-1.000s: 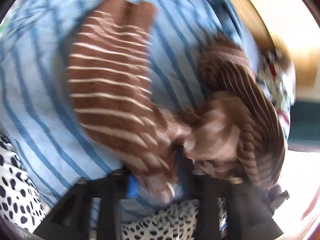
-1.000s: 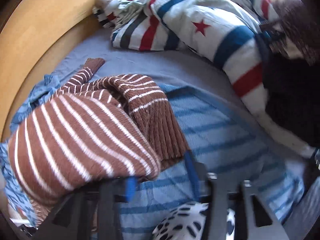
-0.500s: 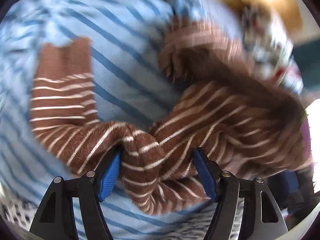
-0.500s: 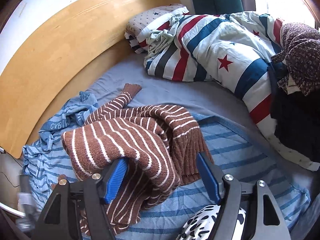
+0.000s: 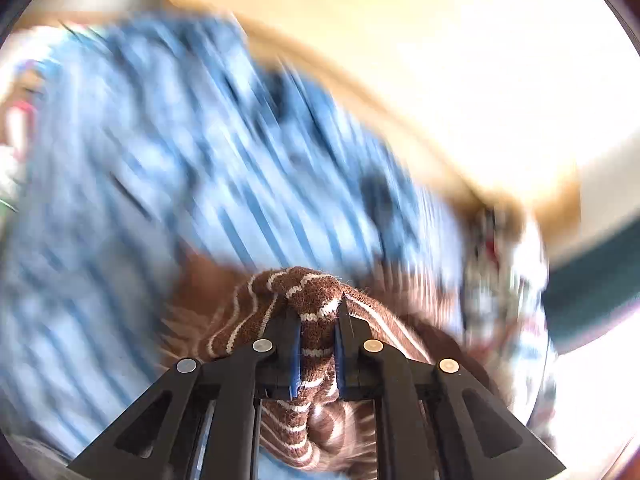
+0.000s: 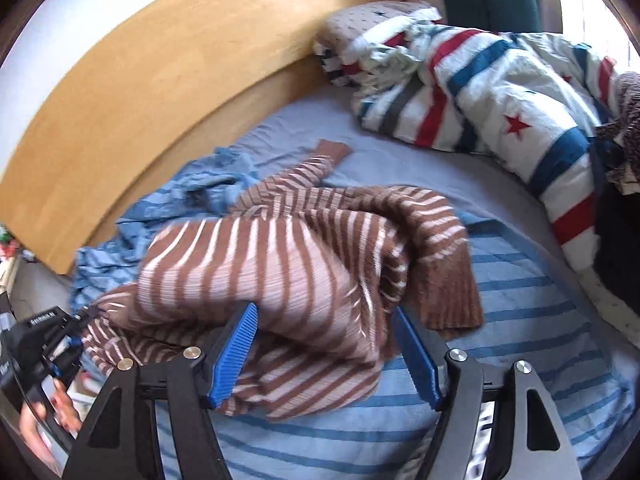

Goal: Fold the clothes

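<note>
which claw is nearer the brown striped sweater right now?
Left. The left claw is shut on a bunch of the brown striped sweater. The right claw is open, its fingers straddling the sweater without pinching it.

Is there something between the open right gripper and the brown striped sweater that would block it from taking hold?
Nothing visible does. The right gripper is open and the brown striped sweater already bulges between its blue pads, with no other cloth in front. The left gripper is shut on a fold of it.
</note>
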